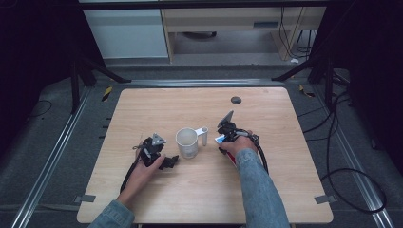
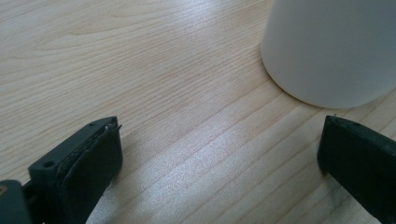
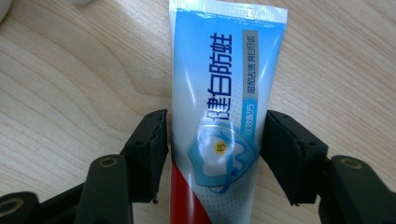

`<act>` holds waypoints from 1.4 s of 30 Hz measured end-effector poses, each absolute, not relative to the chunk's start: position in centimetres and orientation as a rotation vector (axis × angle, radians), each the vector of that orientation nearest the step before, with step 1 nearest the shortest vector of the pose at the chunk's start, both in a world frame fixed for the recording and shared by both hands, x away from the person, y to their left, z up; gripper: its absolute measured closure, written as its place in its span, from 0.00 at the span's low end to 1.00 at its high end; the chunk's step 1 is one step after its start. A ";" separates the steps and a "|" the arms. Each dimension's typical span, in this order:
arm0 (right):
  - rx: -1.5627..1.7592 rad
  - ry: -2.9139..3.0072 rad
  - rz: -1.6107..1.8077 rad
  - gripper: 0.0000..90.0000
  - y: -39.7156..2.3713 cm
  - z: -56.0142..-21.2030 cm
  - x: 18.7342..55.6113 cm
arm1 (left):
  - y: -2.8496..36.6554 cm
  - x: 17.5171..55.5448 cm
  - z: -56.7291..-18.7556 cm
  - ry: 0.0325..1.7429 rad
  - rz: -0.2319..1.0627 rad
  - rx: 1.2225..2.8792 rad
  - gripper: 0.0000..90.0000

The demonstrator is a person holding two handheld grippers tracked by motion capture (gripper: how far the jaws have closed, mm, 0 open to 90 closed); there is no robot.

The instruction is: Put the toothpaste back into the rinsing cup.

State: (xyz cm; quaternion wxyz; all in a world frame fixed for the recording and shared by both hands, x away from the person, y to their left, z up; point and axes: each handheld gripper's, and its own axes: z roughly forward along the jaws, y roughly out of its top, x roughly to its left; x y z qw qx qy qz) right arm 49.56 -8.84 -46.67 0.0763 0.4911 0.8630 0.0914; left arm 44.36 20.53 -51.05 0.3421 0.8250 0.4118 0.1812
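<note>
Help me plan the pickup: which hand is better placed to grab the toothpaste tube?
Right. The right gripper already straddles the toothpaste tube lying on the table, a pad at each side. The left gripper stands open beside the white cup.

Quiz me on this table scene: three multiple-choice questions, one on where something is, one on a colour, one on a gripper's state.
1. Where is the toothpaste tube? A on the floor; B between the right gripper's jaws; C on a shelf.
2. What colour is the cup? A white; B red; C green.
3. What is the left gripper doing? A clamping the cup; B open, holding nothing; C clamping the tube.

Answers: B, a jaw stands on each side of the tube. A, its wall is plain white. B, only bare tabletop lies between its spread jaws.
</note>
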 end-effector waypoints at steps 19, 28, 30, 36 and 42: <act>1.500 2.618 0.299 0.68 -9.6 -46.6 49.6 | 20.5 44.4 -51.0 1.070 0.472 2.146 0.00; 1.490 2.624 0.319 0.80 -9.9 -45.9 49.4 | 20.5 44.4 -51.0 1.069 0.473 2.147 0.00; 1.480 2.624 0.311 0.81 -9.9 -45.7 49.4 | 20.5 44.4 -51.0 1.069 0.472 2.147 0.00; 1.455 2.631 0.276 0.82 -9.7 -45.2 49.2 | 20.5 44.4 -51.0 1.069 0.472 2.147 0.00; 1.443 2.620 0.283 0.82 -9.7 -44.1 48.9 | 20.5 44.4 -51.0 1.067 0.473 2.148 0.00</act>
